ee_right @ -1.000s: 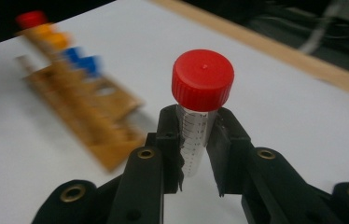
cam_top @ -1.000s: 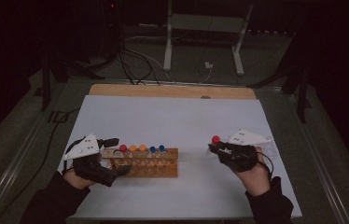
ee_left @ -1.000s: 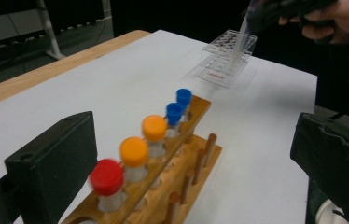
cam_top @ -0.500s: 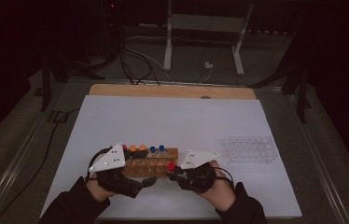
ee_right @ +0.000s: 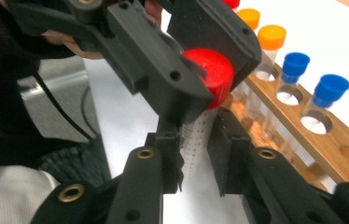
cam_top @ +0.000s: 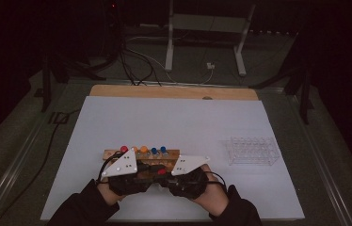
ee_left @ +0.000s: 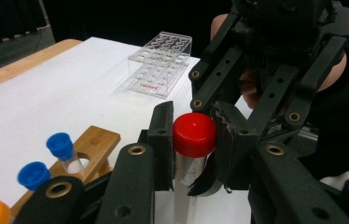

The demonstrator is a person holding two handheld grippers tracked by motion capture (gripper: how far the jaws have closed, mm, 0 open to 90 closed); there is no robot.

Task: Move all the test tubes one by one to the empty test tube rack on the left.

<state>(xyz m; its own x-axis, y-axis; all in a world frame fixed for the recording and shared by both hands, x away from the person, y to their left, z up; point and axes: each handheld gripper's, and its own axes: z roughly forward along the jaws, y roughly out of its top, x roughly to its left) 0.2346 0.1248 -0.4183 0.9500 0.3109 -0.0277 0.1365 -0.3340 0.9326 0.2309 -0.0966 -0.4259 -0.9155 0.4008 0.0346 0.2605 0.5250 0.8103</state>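
A clear tube with a red cap (ee_left: 194, 135) stands upright between both grippers, just in front of the wooden rack (cam_top: 141, 155). In the left gripper view my left gripper (ee_left: 195, 117) has its jaws pressed against both sides of the cap. In the right gripper view my right gripper (ee_right: 196, 137) clamps the tube's graduated body (ee_right: 199, 135) below the cap. In the high view the left gripper (cam_top: 149, 174) and the right gripper (cam_top: 168, 175) meet nose to nose at the red cap (cam_top: 162, 172). The tube's lower end is hidden.
The wooden rack (ee_right: 331, 144) holds tubes with blue caps (ee_right: 295, 64), orange caps (ee_right: 271, 36) and one red cap (cam_top: 124, 149). An empty clear plastic rack (cam_top: 252, 150) stands on the white table to the right. A wooden strip (cam_top: 174, 92) edges the far side.
My right gripper carried the red-capped tube left from beside the clear rack to the front of the wooden rack. My left gripper moved right to meet it and closed on the cap.
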